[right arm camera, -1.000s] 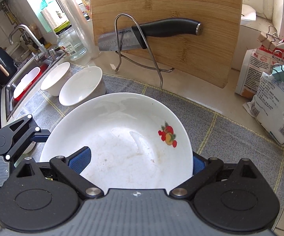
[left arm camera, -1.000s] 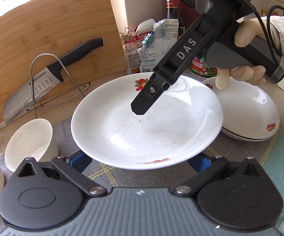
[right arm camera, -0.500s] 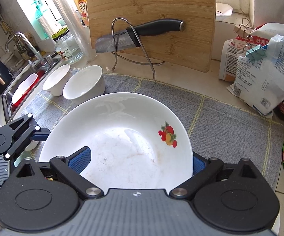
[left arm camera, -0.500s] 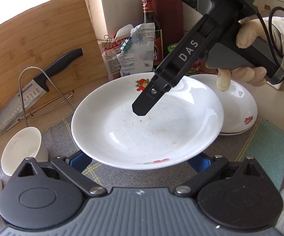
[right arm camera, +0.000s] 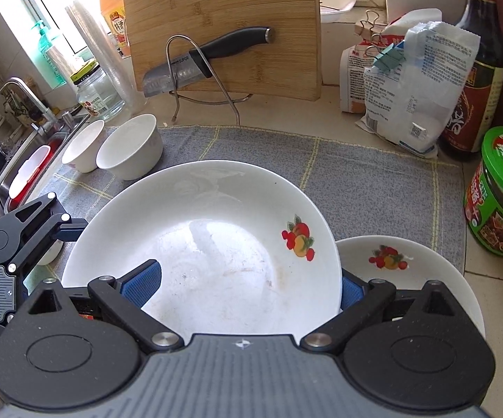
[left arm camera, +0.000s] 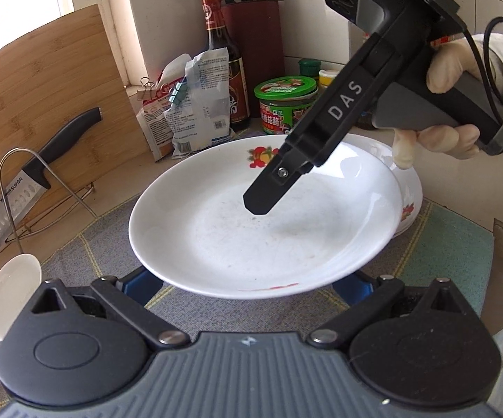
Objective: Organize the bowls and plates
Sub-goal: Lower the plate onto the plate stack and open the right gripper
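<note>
while right gripper [right arm camera: 241, 282] pinches glossy round plate [right arm camera: 216, 244], left gripper [left arm camera: 248, 280] grip hidden; stacked plates [right arm camera: 408, 261] beside.

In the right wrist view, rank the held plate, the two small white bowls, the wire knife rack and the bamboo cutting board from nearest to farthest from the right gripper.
1. Held plate, between the right gripper's fingers.
2. Small white bowls, ahead-left on the grey mat; the two are too close to call.
3. Wire knife rack, behind the mat.
4. Bamboo cutting board, leaning behind the rack.
</note>
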### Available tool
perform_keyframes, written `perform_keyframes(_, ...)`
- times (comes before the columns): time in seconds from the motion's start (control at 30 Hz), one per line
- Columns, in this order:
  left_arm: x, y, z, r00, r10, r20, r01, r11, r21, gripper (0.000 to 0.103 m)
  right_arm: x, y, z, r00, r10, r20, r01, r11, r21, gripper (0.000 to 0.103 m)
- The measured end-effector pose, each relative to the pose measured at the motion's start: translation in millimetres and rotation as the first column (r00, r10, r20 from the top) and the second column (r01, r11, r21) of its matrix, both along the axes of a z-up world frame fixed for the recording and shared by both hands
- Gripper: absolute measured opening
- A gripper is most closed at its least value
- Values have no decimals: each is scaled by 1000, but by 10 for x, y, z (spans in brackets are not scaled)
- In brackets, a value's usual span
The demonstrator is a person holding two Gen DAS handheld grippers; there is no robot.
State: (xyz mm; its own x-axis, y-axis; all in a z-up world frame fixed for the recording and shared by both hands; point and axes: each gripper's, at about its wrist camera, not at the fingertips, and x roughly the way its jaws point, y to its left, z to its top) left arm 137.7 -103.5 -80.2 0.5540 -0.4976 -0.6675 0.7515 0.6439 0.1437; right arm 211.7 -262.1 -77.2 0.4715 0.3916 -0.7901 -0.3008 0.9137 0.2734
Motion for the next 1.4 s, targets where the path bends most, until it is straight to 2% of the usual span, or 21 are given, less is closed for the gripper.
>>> perform_keyframes(0.5,9,-352,-31,992,-129,-9,129,992,3,102,-344,-444,-4,991,-136,1,136,991,-3,102)
perform_keyframes(0.8,9,-491,-73,984,-173,-31,174,985,13,101,-485,-619,-83,982,-186,-10,186,983,1,102)
perform_keyframes(1.4,26,-657,-129,980,-189,-60,192,981,42,101,-527,-778,-238,976,-212,-46,213,977,14,102)
